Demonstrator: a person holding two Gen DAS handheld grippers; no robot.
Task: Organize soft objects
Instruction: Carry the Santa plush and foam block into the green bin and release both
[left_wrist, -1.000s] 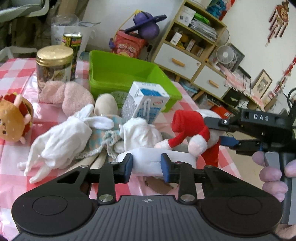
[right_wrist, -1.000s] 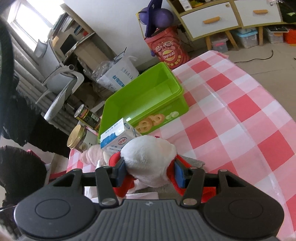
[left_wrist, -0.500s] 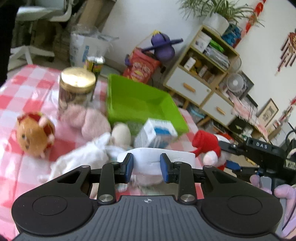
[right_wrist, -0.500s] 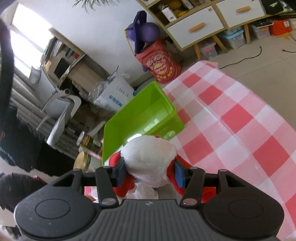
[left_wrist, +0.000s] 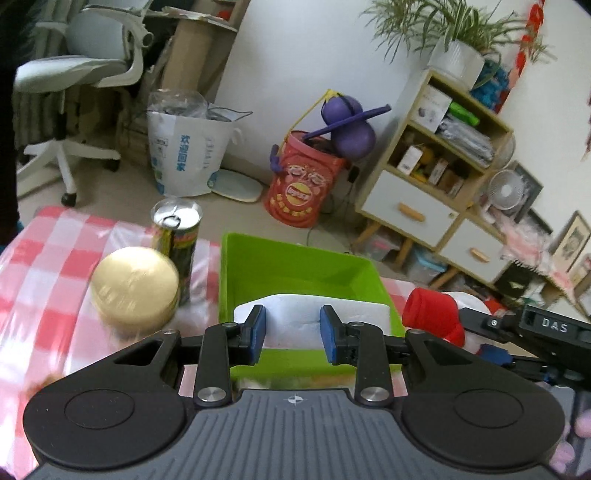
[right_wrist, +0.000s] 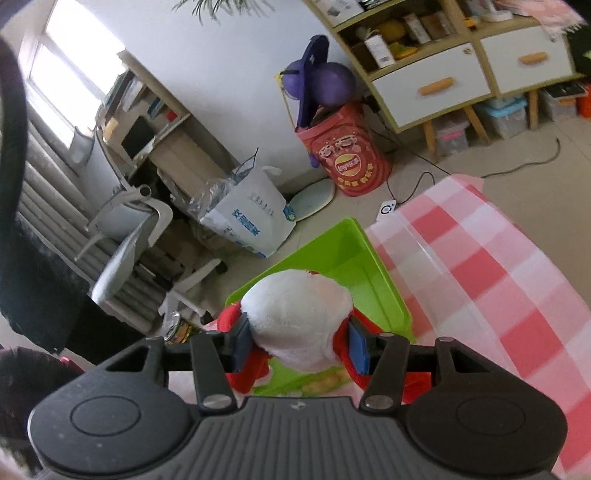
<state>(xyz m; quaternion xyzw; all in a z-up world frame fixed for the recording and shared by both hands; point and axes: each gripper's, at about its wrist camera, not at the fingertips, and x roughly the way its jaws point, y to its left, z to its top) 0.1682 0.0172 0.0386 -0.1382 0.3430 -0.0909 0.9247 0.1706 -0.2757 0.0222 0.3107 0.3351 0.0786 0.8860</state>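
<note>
I am mid-carry with both hands loaded, and the drop into the green bin (left_wrist: 295, 266) is the step in hand.

Starting at the left of the table (left_wrist: 55, 266), on its pink-and-white checked cloth under a glossy clear cover: a jar with a round gold lid (left_wrist: 135, 286), blurred, and just behind it a tall printed can (left_wrist: 179, 236) with a shiny pull-tab top. Both are hard things, so I judge they stay where they are.

Next comes my left gripper (left_wrist: 291, 328). Its fingers are clamped on a white rolled cloth (left_wrist: 291, 314), a thick, matte, foam-like bundle that juts out past both pads. It hangs over the near wall of the bin, which is smooth, rigid plastic, rectangular, and looks empty as far as I can see into it.

Further right, my right gripper (right_wrist: 301, 345) has its fingers squeezed on a Santa plush (right_wrist: 299, 317): fuzzy white pile bulging between the pads, red fleece spilling out at either side. From the left camera its red hat (left_wrist: 432, 314) shows just beside the bin's right rim. The plush sits above the bin's near corner.

What the next move calls for, I think, is carrying both bundles a little further over the bin, lowering them inside, then letting go. Both are light and squashy, so they should drop without bouncing out.
</note>
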